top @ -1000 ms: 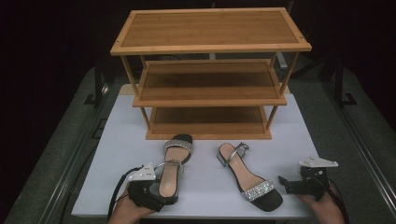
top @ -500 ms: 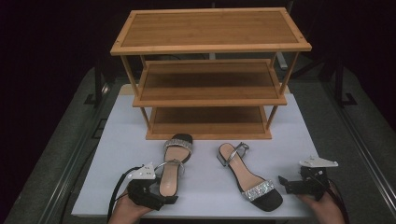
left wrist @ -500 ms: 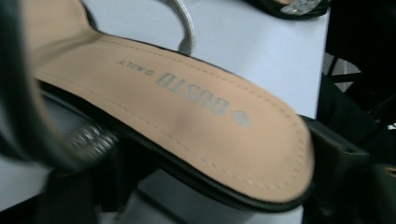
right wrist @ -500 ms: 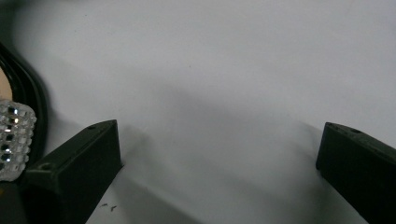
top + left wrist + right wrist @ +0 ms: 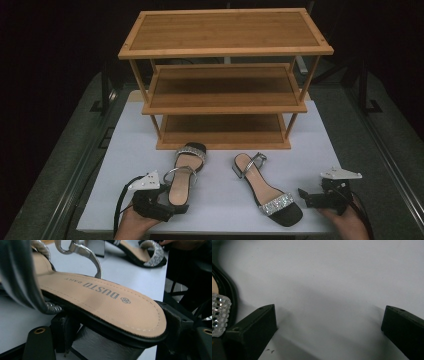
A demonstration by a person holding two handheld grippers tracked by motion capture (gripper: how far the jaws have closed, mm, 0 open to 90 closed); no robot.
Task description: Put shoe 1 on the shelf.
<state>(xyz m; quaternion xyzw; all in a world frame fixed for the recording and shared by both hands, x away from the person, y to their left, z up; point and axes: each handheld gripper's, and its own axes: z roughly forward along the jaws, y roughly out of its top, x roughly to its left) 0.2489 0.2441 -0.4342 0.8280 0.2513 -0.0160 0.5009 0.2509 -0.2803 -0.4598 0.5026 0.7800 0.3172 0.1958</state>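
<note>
While the left tool (image 5: 172, 210) clamps one black block-heeled sandal's (image 5: 184, 172) heel, the second sandal (image 5: 267, 190) lies beside the right tool (image 5: 304, 196), its jaws apart.

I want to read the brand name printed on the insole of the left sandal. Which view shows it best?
The left gripper view: the left sandal is close, its insole print readable. In the high view the left sandal is whole but the print too small. The right gripper view catches the other sandal at its edge.
</note>
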